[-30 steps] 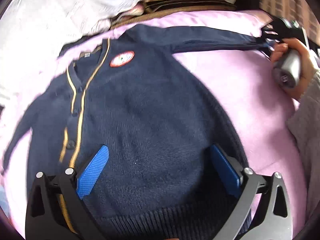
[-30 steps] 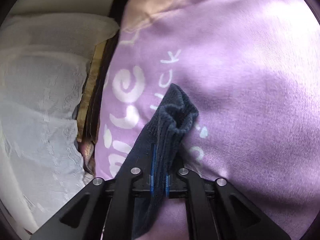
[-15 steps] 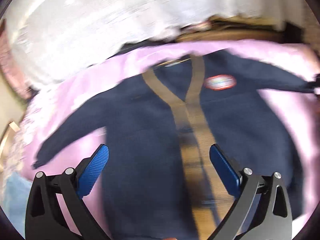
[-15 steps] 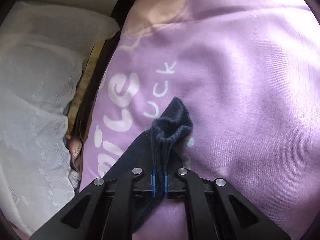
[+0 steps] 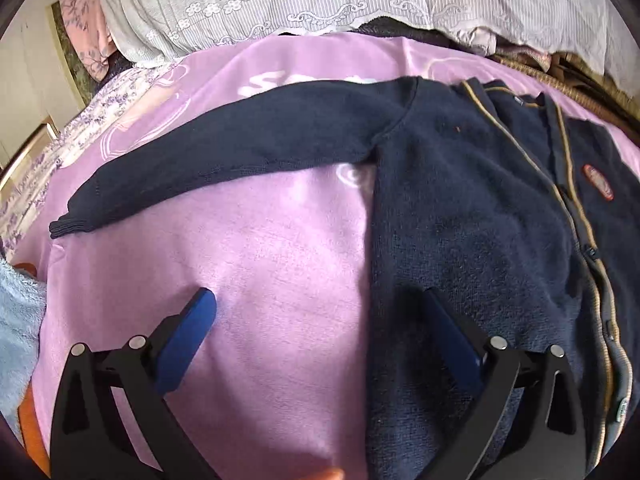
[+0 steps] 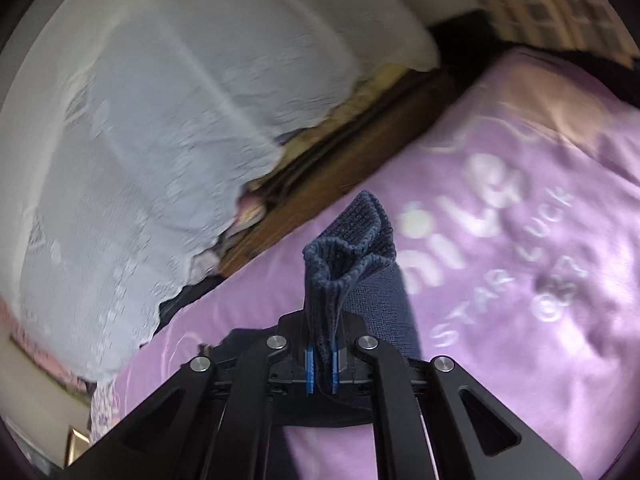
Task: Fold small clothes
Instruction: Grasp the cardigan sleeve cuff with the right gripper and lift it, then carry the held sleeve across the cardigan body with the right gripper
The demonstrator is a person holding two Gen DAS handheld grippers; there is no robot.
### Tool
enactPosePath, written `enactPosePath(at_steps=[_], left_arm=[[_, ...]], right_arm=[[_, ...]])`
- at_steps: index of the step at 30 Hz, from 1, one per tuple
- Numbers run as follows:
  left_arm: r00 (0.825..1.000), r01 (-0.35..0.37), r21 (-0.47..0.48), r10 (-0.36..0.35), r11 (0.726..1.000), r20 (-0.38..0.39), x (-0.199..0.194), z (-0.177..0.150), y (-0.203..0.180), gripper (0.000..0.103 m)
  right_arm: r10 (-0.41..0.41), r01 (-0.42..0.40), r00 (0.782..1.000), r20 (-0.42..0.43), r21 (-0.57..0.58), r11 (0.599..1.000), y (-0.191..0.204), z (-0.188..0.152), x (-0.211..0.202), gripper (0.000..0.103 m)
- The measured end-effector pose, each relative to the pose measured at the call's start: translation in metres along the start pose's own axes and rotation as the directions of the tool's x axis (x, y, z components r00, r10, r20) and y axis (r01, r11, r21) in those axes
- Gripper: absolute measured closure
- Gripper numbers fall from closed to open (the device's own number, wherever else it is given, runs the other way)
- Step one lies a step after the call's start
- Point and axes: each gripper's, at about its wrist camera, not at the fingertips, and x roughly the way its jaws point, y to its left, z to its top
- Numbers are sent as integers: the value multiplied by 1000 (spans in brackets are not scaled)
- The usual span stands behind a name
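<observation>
Your navy cardigan lies spread flat, front up, on the purple blanket covering the bed. Its free sleeve stretches out from the cardigan's body, cuff resting on the blanket. Your left gripper hangs above the cardigan's side edge, jaws spread wide with nothing in them: one pad over the blanket beside the cardigan, the other over its knit body. Your right gripper has its jaws pinched tight on the cardigan's other cuff, which sticks up bunched past the pads, lifted off the blanket.
</observation>
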Motion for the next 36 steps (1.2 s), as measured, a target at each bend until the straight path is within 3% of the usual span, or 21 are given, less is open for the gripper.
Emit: enactPosePath(at_steps=[4, 10, 15, 24, 27, 29, 31, 32, 33, 36], left_arm=[[1000, 22, -28, -22, 999, -11, 4, 4, 4, 4], [1000, 14, -41, -14, 999, -15, 7, 9, 3, 4], [1000, 7, -51, -8, 999, -18, 7, 8, 4, 4], [1000, -7, -64, 5, 998, -21, 8, 8, 3, 4], [1000, -10, -65, 8, 998, -22, 8, 8, 3, 4], [1000, -11, -66, 9, 998, -22, 8, 8, 2, 4], [1000, -11, -66, 9, 998, -22, 8, 9, 2, 4], [1000, -11, -66, 10, 998, -22, 8, 9, 2, 4], [1000, -11, -66, 10, 998, -22, 8, 9, 2, 4], [1000, -9, -67, 7, 998, -20, 9, 9, 3, 4]], right_arm=[[47, -50, 998, -31, -101, 994, 75, -17, 10, 97], [107, -122, 991, -84, -199, 972, 157, -54, 22, 97], [139, -179, 979, -152, -298, 938, 226, -104, 39, 97], [57, -210, 944, -325, -459, 863, 292, -211, 101, 97], [-2, -214, 918, -398, -499, 840, 296, -239, 128, 96], [-56, -232, 881, -470, -532, 815, 296, -257, 147, 90], [-95, -255, 848, -522, -557, 790, 294, -270, 155, 73], [-75, -287, 840, -537, -558, 778, 294, -273, 151, 61], [-62, -304, 839, -540, -560, 770, 296, -275, 146, 57], [16, -376, 834, -551, -548, 747, 302, -270, 122, 57]])
